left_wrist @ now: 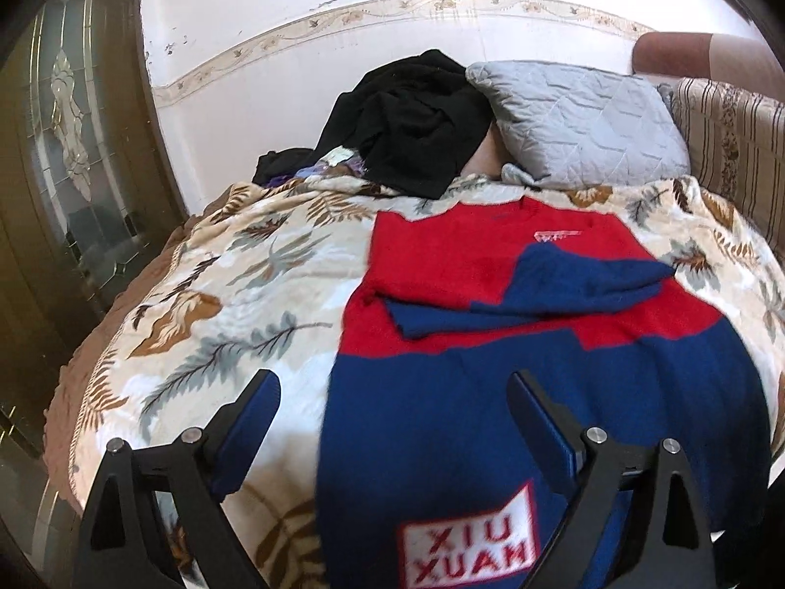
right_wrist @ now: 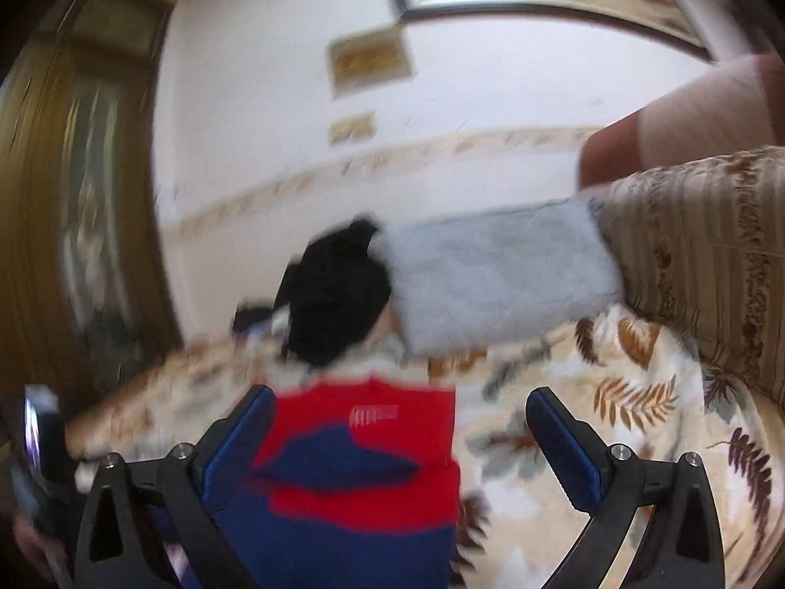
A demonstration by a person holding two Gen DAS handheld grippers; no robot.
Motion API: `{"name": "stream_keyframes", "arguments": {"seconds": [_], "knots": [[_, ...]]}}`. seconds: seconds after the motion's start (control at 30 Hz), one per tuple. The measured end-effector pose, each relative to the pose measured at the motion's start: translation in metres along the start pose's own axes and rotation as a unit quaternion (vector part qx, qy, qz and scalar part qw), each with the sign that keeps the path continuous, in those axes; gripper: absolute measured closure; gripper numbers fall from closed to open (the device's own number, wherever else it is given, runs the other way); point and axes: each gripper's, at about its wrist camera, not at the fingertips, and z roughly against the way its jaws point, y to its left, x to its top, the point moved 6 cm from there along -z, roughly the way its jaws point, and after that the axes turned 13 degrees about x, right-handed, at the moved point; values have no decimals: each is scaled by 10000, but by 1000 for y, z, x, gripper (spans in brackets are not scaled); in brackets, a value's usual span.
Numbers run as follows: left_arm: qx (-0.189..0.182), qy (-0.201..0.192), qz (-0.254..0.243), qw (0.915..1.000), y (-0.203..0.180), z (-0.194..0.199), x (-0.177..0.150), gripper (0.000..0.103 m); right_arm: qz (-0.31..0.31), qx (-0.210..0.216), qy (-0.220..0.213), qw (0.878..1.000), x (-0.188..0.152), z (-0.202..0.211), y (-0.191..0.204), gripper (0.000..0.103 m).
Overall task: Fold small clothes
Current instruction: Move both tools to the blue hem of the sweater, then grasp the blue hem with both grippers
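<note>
A red and blue knitted sweater [left_wrist: 515, 343] lies flat on the leaf-patterned blanket [left_wrist: 221, 294], both blue sleeves folded across its red chest and a white "XIU XUAN" patch near its hem. My left gripper [left_wrist: 392, 392] hovers open over the sweater's lower left edge, with nothing between its fingers. In the blurred right wrist view the same sweater [right_wrist: 358, 471] sits low and left of centre. My right gripper [right_wrist: 400, 412] stands wide open above the sweater's right side and the blanket [right_wrist: 588, 417], holding nothing.
A heap of black clothes [left_wrist: 412, 122] and a grey quilted pillow [left_wrist: 579, 122] lie at the head of the bed. A striped cushion [left_wrist: 731, 147] is at the right, a wooden glass-panelled door [left_wrist: 73, 147] at the left. Another device [right_wrist: 39, 441] shows at the right view's left edge.
</note>
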Motion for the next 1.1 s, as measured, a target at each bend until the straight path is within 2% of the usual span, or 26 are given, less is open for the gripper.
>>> {"name": "stream_keyframes", "arguments": {"seconds": [0.07,0.3,0.43,0.5,0.63,0.7,0.83,0.9,1.0,1.07,1.1], "knots": [[36,101,19,9999,9,0,-10,10,-275,175,417,9986,-16,-2,-8,0],[-26,751,114,9971,38,-8,-54,10,-994,157,1142,9883,-54,-8,-40,0],[-54,1048,-11,9945,44,-10,-75,10,-1568,432,1940,9674,-90,-25,-46,0],[-162,1222,17,9924,48,-10,-86,10,-1895,617,2313,9522,-111,-32,-45,0],[-479,1533,267,9867,58,-5,-102,10,-2304,910,2555,9345,-129,-32,-37,0],[-686,1672,380,9828,61,-2,-110,10,-2411,987,2599,9298,-132,-28,-34,0],[-1021,1848,338,9769,55,2,-120,10,-2744,1079,2765,9147,-142,-27,-29,0],[-1158,1839,287,9757,51,5,-121,15,-2858,1120,2870,9074,-149,-26,-25,0],[-1462,1888,269,9707,43,6,-121,33,-2878,1086,3013,9025,-158,-27,-19,0],[-1619,2013,275,9657,38,2,-124,52,-2870,1086,3071,9008,-160,-29,-16,0],[-1679,2091,287,9629,36,-1,-126,53,-2872,1104,3100,8995,-162,-30,-15,0]]}}
